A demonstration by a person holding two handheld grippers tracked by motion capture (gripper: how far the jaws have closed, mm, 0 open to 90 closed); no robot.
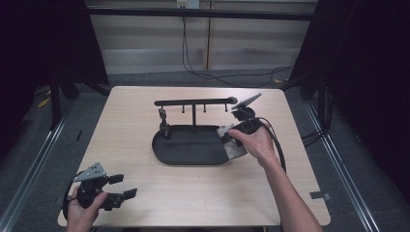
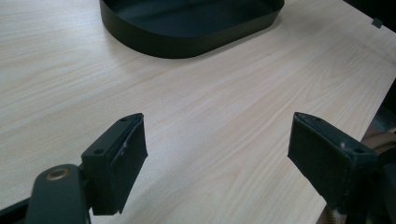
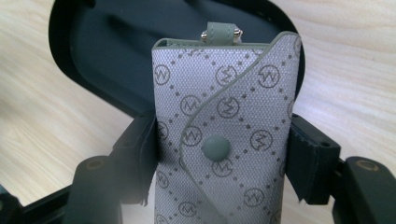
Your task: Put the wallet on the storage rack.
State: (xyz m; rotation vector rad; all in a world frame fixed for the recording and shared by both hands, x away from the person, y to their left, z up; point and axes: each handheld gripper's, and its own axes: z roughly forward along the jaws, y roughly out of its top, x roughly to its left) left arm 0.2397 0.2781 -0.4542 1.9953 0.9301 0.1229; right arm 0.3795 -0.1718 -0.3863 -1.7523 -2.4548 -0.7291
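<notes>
Grey patterned key pouch (image 3: 224,121) stood clamped across its width in right gripper (image 3: 219,154), long axis pointing over black tray (image 3: 93,56); left gripper (image 2: 217,154) gaped empty, well apart.

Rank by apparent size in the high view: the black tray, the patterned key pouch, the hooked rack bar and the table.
1. table
2. black tray
3. rack bar, long but thin, so it covers far less area than the tray
4. key pouch, partly hidden by the right hand-held gripper shut on it
</notes>
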